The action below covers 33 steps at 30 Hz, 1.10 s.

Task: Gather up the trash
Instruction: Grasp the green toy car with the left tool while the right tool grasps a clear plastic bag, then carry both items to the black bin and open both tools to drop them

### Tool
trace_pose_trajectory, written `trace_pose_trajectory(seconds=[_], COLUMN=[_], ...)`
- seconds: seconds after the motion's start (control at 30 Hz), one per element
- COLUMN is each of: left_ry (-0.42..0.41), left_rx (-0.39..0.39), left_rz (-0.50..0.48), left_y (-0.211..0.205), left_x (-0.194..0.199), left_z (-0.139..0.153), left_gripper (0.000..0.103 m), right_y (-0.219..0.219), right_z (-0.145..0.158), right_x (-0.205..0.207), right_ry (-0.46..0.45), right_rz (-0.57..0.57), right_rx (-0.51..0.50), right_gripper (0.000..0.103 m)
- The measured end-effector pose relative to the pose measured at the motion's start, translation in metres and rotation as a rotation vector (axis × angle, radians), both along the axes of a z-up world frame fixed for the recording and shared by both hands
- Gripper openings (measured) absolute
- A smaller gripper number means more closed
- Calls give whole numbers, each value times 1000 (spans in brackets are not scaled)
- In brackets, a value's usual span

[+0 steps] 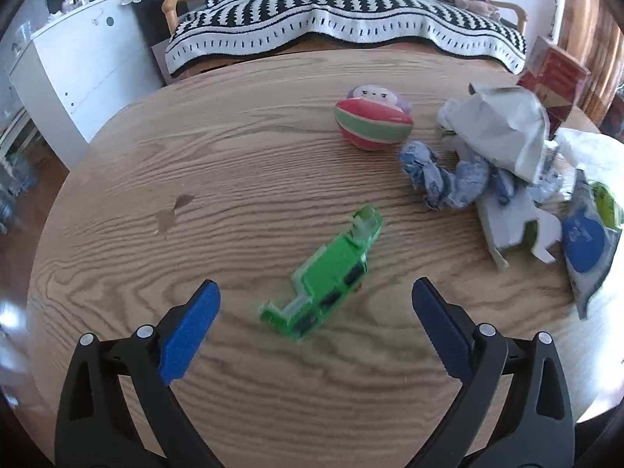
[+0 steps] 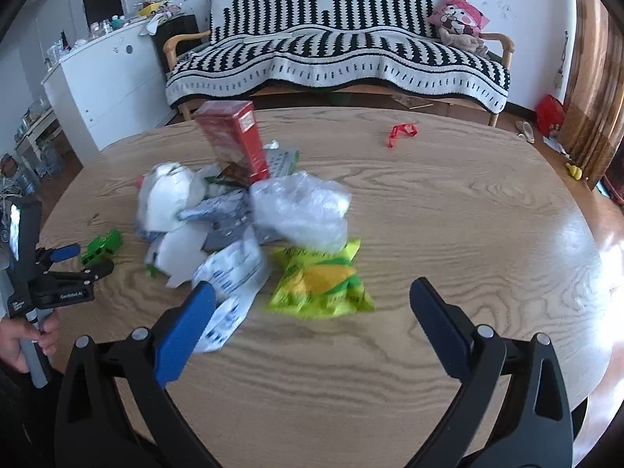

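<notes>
Left gripper (image 1: 316,296) wide open, nothing between the blue pads, hovering low over the wooden tabletop (image 1: 218,179). Right gripper (image 2: 312,296) also wide open and empty.

Trash pile (image 2: 241,218) sits left of centre on the tabletop in the right wrist view — loose heap, not in any bin or bag. In it: a crumpled clear plastic bag (image 2: 300,210), white torn paper (image 2: 167,195), a white printed wrapper (image 2: 230,277) reaching toward the right gripper's left finger, and a green-yellow snack bag (image 2: 323,277) lying flat at the near edge of the heap, just ahead of the right gripper, long axis running roughly away from the camera. A red box (image 2: 234,136) stands upright at the far side of the pile, touching it; whether it holds anything cannot be told.

Left wrist view: a green toy truck (image 1: 327,277) lies right between the left gripper's fingers, just ahead — long axis diagonal, near-left to far-right, blurred. Crumpled blue paper (image 1: 440,175) lies at the pile's left edge, just beside a striped round toy (image 1: 372,121), which stands apart from the truck.

A small red ribbon (image 2: 401,132) lies alone on the far tabletop, well apart from the pile. Striped sofa (image 2: 335,50) behind.
</notes>
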State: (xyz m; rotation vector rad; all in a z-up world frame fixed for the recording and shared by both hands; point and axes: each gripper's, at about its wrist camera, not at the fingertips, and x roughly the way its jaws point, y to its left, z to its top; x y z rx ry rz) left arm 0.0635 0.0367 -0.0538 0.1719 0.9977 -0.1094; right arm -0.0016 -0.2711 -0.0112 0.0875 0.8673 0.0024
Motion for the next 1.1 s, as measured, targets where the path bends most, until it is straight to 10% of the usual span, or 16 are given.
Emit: trace_pose_trajectory(seconds=[0.17, 0.43, 0.53, 0.6, 0.87, 1.1], left_ry=[6, -57, -90, -106, -145, -162], left_rx=[19, 28, -16, -29, -143, -216], left_rz=[-19, -16, 12, 18, -42, -287], left_y=[-11, -25, -25, -29, -79, -210], left_x=[6, -7, -15, -18, -35, -69], left_z=[-2, 12, 25, 32, 72, 96], left_gripper=[50, 47, 47, 47, 47, 47], right_y=[-11, -10, -14, -21, -74, -192], right_z=[-8, -28, -36, -33, 27, 48], right_x=[32, 81, 93, 90, 25, -92], right_ry=[18, 88, 112, 95, -60, -137], right_rz=[-21, -4, -7, -24, -89, -344], right_rx=[5, 12, 24, 44, 70, 46], right_gripper=[97, 82, 29, 14, 10, 10])
